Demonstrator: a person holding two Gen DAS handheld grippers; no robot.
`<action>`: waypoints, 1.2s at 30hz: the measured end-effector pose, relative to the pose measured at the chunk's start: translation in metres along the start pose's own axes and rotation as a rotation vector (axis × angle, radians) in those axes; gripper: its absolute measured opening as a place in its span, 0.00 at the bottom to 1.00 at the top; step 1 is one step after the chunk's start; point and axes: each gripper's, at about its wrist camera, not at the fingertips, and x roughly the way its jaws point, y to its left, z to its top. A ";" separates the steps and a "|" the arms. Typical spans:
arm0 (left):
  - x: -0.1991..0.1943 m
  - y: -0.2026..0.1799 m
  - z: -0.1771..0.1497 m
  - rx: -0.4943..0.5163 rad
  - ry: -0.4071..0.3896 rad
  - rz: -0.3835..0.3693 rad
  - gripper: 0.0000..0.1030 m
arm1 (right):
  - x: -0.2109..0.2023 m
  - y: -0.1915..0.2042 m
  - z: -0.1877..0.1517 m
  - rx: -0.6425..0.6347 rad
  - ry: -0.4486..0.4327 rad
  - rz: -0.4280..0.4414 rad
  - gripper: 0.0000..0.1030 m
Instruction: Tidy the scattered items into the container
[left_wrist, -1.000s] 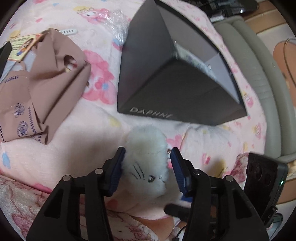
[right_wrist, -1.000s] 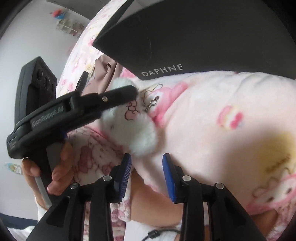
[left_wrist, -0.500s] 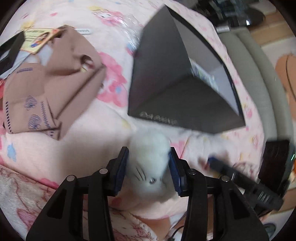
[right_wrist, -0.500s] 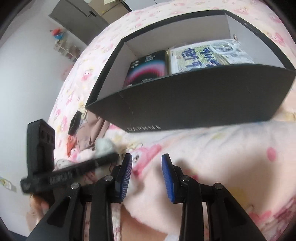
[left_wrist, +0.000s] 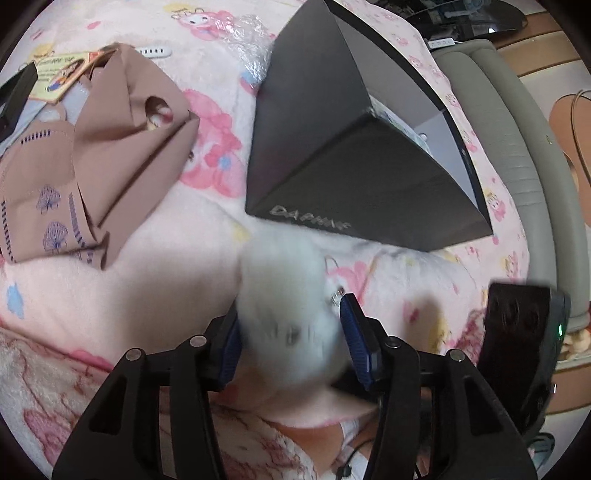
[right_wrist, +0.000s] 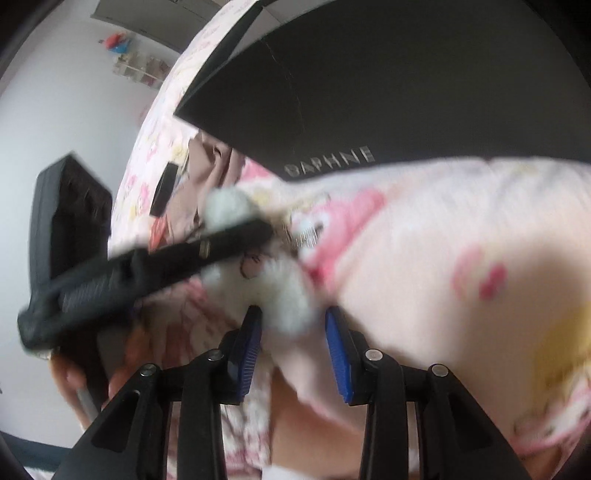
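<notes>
A white fluffy plush toy (left_wrist: 288, 302) with a small metal chain sits between the blue pads of my left gripper (left_wrist: 290, 341), which is shut on it just in front of the black DAPHNE box (left_wrist: 351, 147). The toy also shows blurred in the right wrist view (right_wrist: 284, 295), with the left gripper's finger (right_wrist: 207, 254) across it. My right gripper (right_wrist: 293, 341) is open and empty, low over the pink blanket, its pads either side of the toy's lower end. The box (right_wrist: 406, 92) fills the top of that view.
A folded brown cloth bag (left_wrist: 96, 158) lies left of the box on the pink cartoon blanket (left_wrist: 147, 288). A printed card (left_wrist: 62, 74) and a small white strip (left_wrist: 155, 51) lie beyond it. A grey chair (left_wrist: 517, 147) stands to the right.
My left gripper has closed on the plush toy and the toy now sits higher against the box front. My right gripper swung up to look into the box, then dropped back low beside the toy.
</notes>
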 end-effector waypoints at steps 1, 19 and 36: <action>-0.003 0.002 -0.001 -0.011 0.001 -0.011 0.49 | 0.000 0.001 0.003 -0.002 -0.007 -0.006 0.31; -0.026 0.007 0.005 0.073 -0.013 0.105 0.27 | 0.010 0.007 0.011 0.016 0.030 0.047 0.32; -0.013 0.006 0.009 0.061 0.035 0.057 0.41 | 0.016 0.000 0.022 0.062 -0.005 0.121 0.36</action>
